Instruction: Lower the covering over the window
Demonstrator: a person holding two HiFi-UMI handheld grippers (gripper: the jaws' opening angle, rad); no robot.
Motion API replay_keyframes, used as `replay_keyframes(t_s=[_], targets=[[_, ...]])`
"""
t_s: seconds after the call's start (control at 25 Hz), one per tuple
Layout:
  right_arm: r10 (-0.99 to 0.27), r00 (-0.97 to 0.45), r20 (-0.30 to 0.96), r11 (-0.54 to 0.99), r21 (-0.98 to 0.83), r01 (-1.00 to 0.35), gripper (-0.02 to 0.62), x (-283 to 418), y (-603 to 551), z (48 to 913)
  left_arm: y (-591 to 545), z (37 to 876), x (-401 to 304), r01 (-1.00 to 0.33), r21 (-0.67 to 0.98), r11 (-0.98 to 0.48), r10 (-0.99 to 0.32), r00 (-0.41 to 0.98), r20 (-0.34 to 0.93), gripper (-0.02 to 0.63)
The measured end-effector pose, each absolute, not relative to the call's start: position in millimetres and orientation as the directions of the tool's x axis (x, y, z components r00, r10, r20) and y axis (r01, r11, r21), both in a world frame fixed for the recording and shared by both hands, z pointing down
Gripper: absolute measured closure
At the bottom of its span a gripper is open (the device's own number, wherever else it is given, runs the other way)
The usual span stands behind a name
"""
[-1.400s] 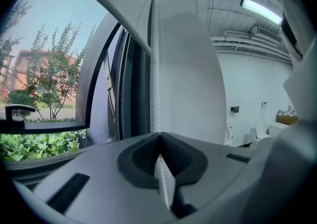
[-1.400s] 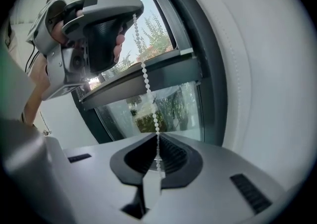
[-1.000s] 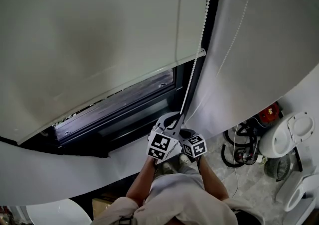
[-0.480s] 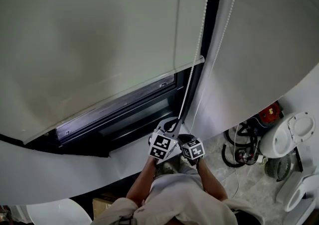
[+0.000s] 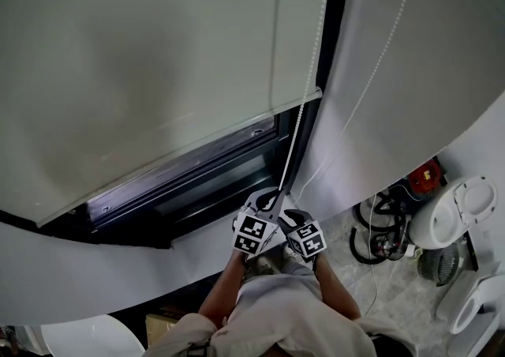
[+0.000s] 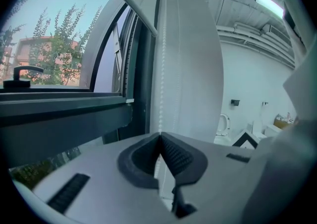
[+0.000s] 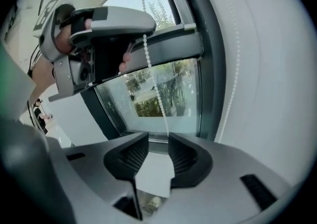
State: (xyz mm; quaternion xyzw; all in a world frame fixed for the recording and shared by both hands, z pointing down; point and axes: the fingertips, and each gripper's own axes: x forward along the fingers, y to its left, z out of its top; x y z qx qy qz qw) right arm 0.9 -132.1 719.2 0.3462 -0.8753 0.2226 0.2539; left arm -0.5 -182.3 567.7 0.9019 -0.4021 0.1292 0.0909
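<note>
Blind (image 5: 142,71) hangs over most of the window (image 5: 189,178); only a low strip of glass is bare under its bottom edge. Left gripper (image 6: 160,138) is clenched on the bead chain (image 6: 161,64). Right gripper (image 7: 157,146), just below it, has just been opening its jaws. The chain passes between them and is not pressed.
</note>
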Motion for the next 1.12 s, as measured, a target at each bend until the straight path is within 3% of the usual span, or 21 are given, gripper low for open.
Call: replay_keyframes(t_s=[0.24, 0.56, 0.8, 1.12], targets=[[-0.592, -0.625, 0.509, 0.643, -0.169, -0.747, 0.469, 14.6, -138.7, 655.1, -179.1, 568.1, -4.4, -0.753, 0.056, -0.655, -0.707, 0.638, 0.304, 0.591], [-0.733, -0.629, 0.259, 0.639, -0.056, -0.767, 0.476, 29.6, -160.0, 513.7, -174.3, 565.0, -1.0, -0.747, 0.061, -0.663, -0.705, 0.649, 0.285, 0.591], [-0.731, -0.676, 0.092, 0.680, 0.022, -0.733, 0.485, 20.7, -162.9, 425.8, -170.9, 565.0, 1.1, -0.744, 0.060, -0.665, -0.702, 0.651, 0.289, 0.591], [-0.697, -0.715, -0.042, 0.707, 0.123, -0.697, 0.492, 7.3, -169.7, 347.4, -166.1, 562.5, 3.7, -0.742, 0.055, -0.669, -0.701, 0.653, 0.288, 0.591]])
